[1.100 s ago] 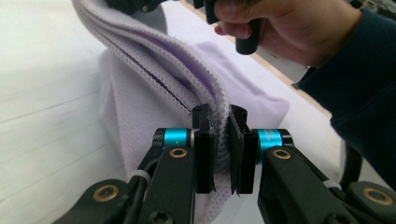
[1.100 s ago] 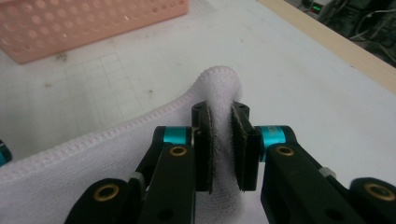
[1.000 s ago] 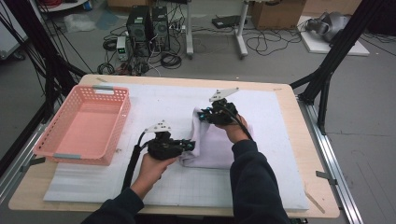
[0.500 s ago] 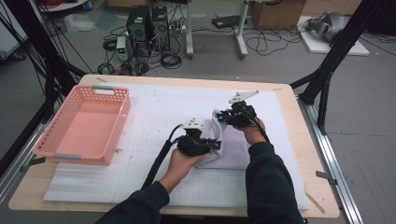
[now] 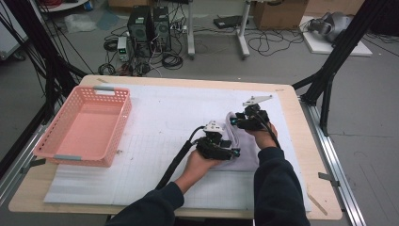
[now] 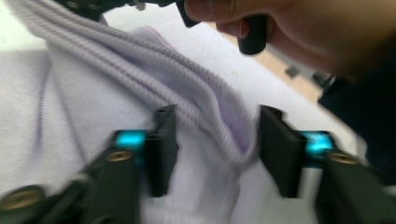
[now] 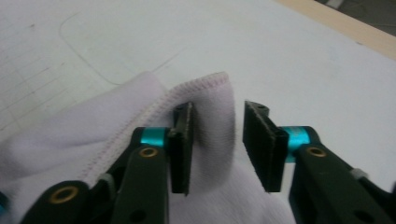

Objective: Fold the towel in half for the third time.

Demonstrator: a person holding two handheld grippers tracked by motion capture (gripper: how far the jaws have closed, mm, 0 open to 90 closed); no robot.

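Observation:
A pale lavender garment [image 5: 244, 151] lies bunched on the white mat right of centre. My left gripper [image 5: 227, 153] rests at its near left side. In the left gripper view the jaws [image 6: 218, 114] stand apart around a ribbed fold of the garment [image 6: 70, 116]; they have just been opening and the pads do not press on it. My right gripper [image 5: 238, 123] sits at the garment's far edge. Its jaws [image 7: 218, 109] have also just been opening, with the stitched hem [image 7: 201, 86] loose between them.
A pink plastic basket [image 5: 75, 157] stands at the left of the white mat [image 5: 164, 108]. The wooden table edge [image 5: 301, 117] runs close to the right of the garment. The person's other hand [image 6: 289, 28] hangs just beyond the left gripper.
Both hands have moved to the right across the mat, and the garment has shifted right with them. Both grippers' jaws have gone from shut to apart.

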